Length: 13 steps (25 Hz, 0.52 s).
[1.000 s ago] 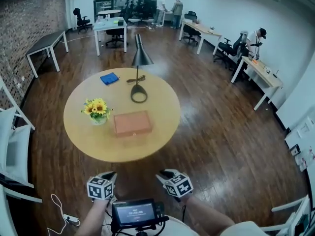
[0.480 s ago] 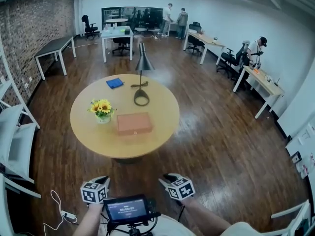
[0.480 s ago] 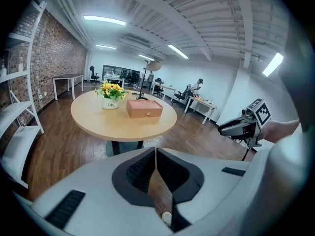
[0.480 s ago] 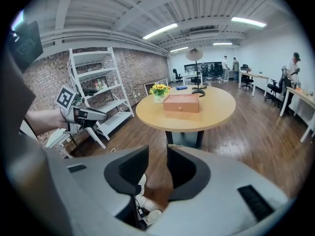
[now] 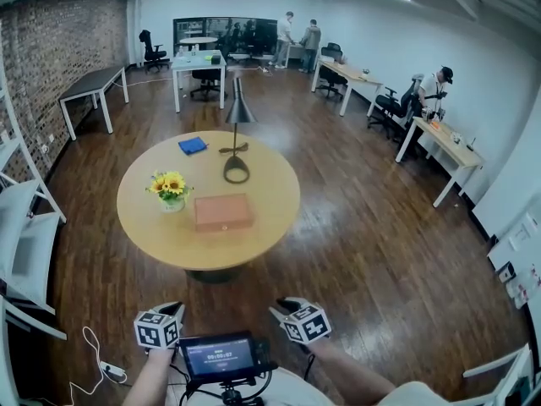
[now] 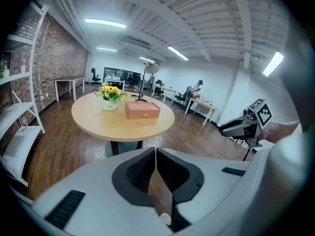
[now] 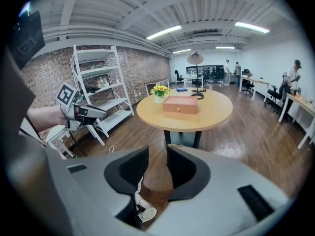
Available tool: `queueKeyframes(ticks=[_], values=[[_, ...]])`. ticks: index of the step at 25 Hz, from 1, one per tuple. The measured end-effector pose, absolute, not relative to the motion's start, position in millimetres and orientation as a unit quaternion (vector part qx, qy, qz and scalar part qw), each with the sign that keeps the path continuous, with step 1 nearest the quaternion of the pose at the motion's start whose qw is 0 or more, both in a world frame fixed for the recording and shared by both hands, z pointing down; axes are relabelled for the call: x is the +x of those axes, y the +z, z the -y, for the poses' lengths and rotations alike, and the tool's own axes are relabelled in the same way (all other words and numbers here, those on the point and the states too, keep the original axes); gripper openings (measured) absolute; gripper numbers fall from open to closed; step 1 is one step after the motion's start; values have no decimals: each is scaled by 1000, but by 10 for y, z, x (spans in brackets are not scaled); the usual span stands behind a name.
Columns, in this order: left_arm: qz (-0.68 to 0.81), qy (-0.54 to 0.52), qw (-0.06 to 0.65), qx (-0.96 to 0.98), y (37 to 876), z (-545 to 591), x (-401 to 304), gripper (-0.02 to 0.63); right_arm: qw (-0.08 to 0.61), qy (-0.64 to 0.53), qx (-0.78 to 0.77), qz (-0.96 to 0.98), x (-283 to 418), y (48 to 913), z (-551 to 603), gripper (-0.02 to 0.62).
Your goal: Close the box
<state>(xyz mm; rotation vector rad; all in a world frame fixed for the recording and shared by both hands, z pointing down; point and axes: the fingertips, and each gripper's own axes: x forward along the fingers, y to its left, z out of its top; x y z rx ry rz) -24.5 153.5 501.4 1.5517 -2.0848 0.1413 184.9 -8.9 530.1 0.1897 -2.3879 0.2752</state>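
A terracotta box (image 5: 223, 211) with its lid down lies on the round wooden table (image 5: 262, 227); it also shows as the box (image 6: 142, 109) and the box (image 7: 180, 105) in the gripper views. Both grippers hang low near my body, well short of the table. My left gripper (image 5: 174, 309) is shut with nothing in it; its jaws meet in the left gripper view (image 6: 156, 152). My right gripper (image 5: 282, 308) stands open and holds nothing, with floor showing through the gap (image 7: 157, 156). Each gripper view shows the other one: the right gripper (image 6: 244, 127) and the left gripper (image 7: 84, 113).
On the table stand a black lamp (image 5: 236, 134), a vase of yellow flowers (image 5: 167, 189) and a blue item (image 5: 193, 145). White shelving (image 5: 25, 244) stands at the left, a cable (image 5: 97, 358) lies on the floor. Desks, chairs and people fill the far room.
The head view has shifted and the table now sits a little farther up the frame. Both grippers stay low near my body. The box has not moved.
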Motion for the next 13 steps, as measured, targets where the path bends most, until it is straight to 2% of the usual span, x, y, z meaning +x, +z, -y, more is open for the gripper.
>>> queueKeyframes(ticks=[13], values=[[777,61,260,570,4960,-1522,-38,5,353,103,59,928,1998,5313,73,123]])
